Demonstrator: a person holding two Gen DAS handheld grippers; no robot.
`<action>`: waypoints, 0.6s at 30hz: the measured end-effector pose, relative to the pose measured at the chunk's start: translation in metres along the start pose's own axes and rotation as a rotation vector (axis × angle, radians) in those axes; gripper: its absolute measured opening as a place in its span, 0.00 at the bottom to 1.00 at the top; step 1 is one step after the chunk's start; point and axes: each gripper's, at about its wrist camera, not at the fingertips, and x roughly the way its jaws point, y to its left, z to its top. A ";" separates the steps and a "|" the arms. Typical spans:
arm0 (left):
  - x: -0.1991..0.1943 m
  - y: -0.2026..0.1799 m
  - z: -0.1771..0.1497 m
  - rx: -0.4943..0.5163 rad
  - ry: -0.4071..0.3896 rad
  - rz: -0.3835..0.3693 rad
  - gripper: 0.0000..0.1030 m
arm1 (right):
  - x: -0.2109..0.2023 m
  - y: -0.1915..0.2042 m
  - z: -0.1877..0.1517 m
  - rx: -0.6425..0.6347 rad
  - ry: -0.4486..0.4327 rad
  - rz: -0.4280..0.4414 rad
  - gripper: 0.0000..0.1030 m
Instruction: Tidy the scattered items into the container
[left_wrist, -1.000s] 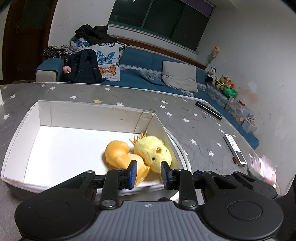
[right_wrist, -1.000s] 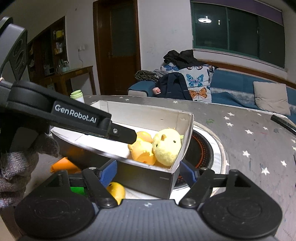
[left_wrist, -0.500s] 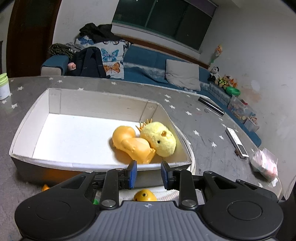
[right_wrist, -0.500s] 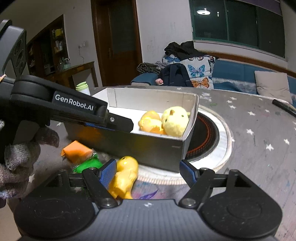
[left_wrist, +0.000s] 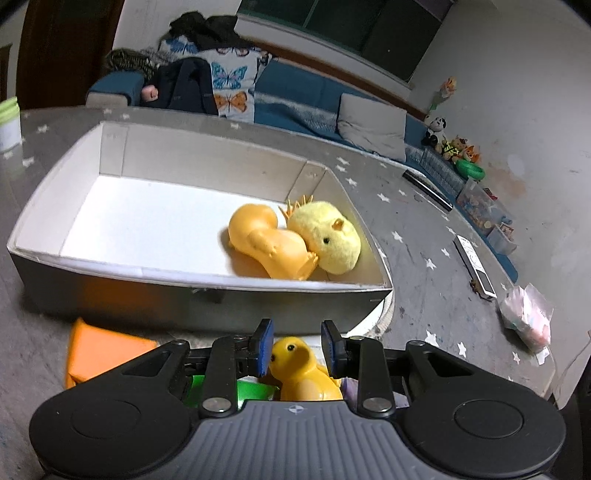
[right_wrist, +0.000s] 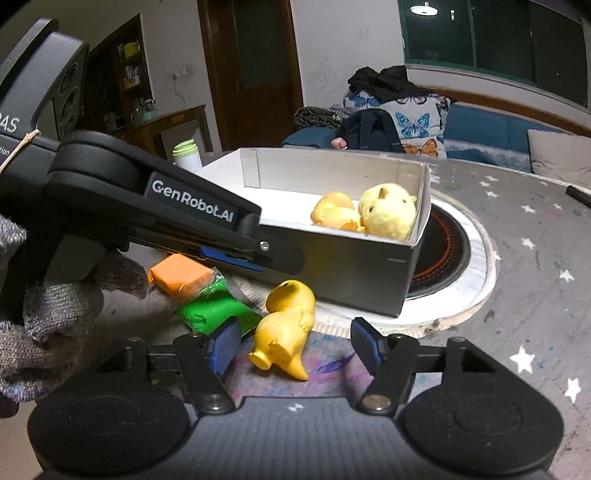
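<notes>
A grey cardboard box (left_wrist: 207, 295) (right_wrist: 354, 269) with a white inside holds an orange rubber duck (left_wrist: 266, 243) (right_wrist: 332, 212) and a yellow plush chick (left_wrist: 327, 236) (right_wrist: 388, 210) in its right end. A yellow rubber duck (left_wrist: 299, 373) (right_wrist: 288, 325) lies on the table in front of the box. My left gripper (left_wrist: 297, 345) hovers above it, open and empty. My right gripper (right_wrist: 295, 345) is wide open around the duck, its pads clear of it. An orange packet (left_wrist: 99, 350) (right_wrist: 177, 277) and a green packet (left_wrist: 251, 391) (right_wrist: 210, 310) lie to the left.
The box overlaps a round cooktop ring (right_wrist: 450, 254) set in the star-patterned table (left_wrist: 424, 240). A remote (left_wrist: 474, 266), a dark bar (left_wrist: 426, 190) and a plastic bag (left_wrist: 526, 317) lie to the right. A green-lidded cup (right_wrist: 186, 151) stands behind the box. A sofa is beyond.
Both grippers have drawn back and down from the box. The yellow duck and the packets in front of it have come into view; the duck now lies between the right gripper's fingers.
</notes>
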 end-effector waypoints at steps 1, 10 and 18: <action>0.001 0.001 0.000 -0.006 0.006 -0.001 0.30 | 0.001 0.001 -0.001 0.001 0.004 0.002 0.61; 0.012 0.009 -0.002 -0.059 0.049 -0.011 0.31 | 0.009 0.001 -0.002 0.009 0.025 0.019 0.51; 0.019 0.012 -0.003 -0.084 0.067 -0.008 0.31 | 0.013 0.000 -0.005 0.023 0.042 0.033 0.42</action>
